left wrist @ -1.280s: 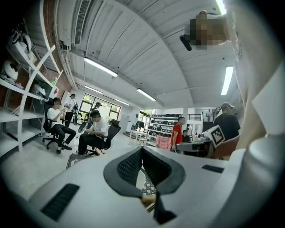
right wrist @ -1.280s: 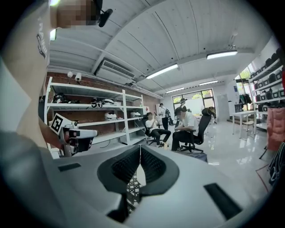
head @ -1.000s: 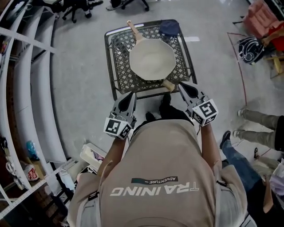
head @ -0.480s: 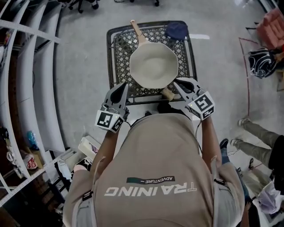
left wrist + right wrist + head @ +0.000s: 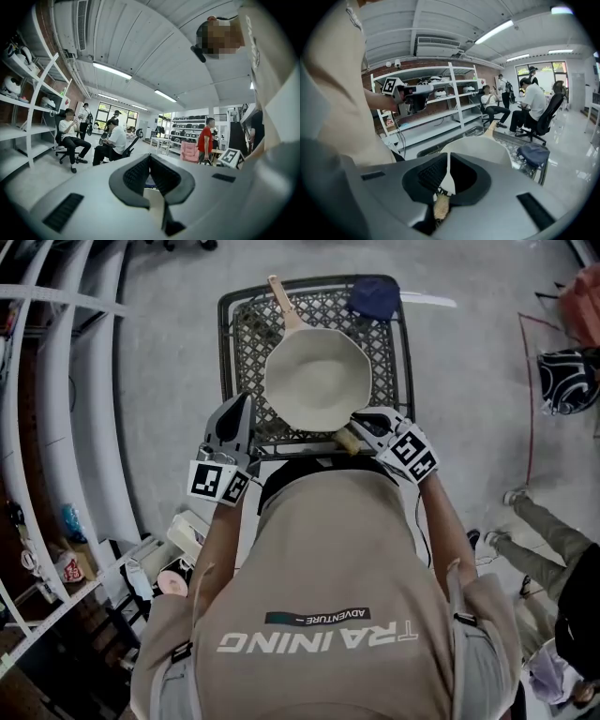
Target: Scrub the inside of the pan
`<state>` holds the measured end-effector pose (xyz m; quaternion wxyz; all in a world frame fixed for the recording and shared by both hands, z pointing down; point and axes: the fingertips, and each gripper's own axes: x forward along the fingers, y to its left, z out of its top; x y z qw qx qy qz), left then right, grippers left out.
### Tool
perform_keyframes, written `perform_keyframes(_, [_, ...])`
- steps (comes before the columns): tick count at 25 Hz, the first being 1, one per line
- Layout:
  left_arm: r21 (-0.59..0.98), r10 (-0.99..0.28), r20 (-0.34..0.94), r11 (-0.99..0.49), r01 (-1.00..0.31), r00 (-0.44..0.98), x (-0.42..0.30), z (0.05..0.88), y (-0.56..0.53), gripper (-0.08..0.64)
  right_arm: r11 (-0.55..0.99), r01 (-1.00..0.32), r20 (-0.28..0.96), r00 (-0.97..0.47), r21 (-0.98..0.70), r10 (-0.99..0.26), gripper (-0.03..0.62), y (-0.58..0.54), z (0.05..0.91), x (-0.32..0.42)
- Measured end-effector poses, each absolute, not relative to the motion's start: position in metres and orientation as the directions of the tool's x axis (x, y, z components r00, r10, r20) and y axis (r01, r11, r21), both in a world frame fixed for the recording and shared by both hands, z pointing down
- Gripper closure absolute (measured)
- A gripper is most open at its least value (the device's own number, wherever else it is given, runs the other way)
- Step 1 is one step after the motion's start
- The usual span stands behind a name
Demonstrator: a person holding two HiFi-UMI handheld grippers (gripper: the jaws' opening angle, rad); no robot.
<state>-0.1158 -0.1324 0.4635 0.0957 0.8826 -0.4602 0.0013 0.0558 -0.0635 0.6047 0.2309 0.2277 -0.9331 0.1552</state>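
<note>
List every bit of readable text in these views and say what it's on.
"TRAINING": white letters on the back of the shirt, upside down in the head view.
"ADVENTURE": small dark patch on the same shirt.
The marker cubes: square patterns, no letters.
Print on the shelf items: too small to read.

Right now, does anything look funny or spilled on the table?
No, nothing stands out. The pan sits flat on the table, empty, with a blue cloth at one corner.

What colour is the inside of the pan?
Plain cream-white, with no pattern. The pan shows best in the head view.
</note>
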Motion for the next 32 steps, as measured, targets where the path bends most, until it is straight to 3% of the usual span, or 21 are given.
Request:
perform_keyframes(7, [0.184, -0.779, 0.113, -0.593, -0.784, 0.617, -0.116, 0.469, -0.136, 0.542, 0.841, -0.417, 0.694, -0.717, -0.343, -0.072, 0.568, -0.012, 0.695, 0.042])
perform_keyframes(10, [0.181, -0.767, 0.127, -0.606, -0.775, 0.629, -0.128, 0.469, -0.134, 0.541, 0.809, -0.441, 0.763, -0.646, -0.388, 0.013, 0.427, 0.012, 0.738, 0.038])
perform_keyframes(11, [0.175, -0.766, 0.132, -0.606, -0.776, 0.629, -0.134, 0.469, -0.135, 0.542, 0.8, -0.453, 0.781, -0.624, -0.394, 0.032, 0.425, 0.016, 0.752, 0.037])
perform_keyframes(16, [0.181, -0.799, 0.166, -0.552, -0.814, 0.578, -0.174, 0.479, -0.14, 0.541, 0.793, -0.517, 0.866, -0.499, -0.322, 0.026, 0.425, 0.011, 0.799, 0.037])
perform_keyframes(24, [0.236, -0.83, 0.175, -0.487, -0.841, 0.529, -0.206, 0.485, -0.134, 0.542, 0.842, -0.479, 0.933, -0.352, -0.248, 0.074, 0.432, 0.014, 0.833, 0.033])
perform_keyframes(32, [0.263, -0.816, 0.15, -0.511, -0.819, 0.558, -0.202, 0.491, -0.141, 0.541, 0.839, -0.491, 0.934, -0.353, -0.235, 0.056, 0.495, 0.011, 0.824, 0.042])
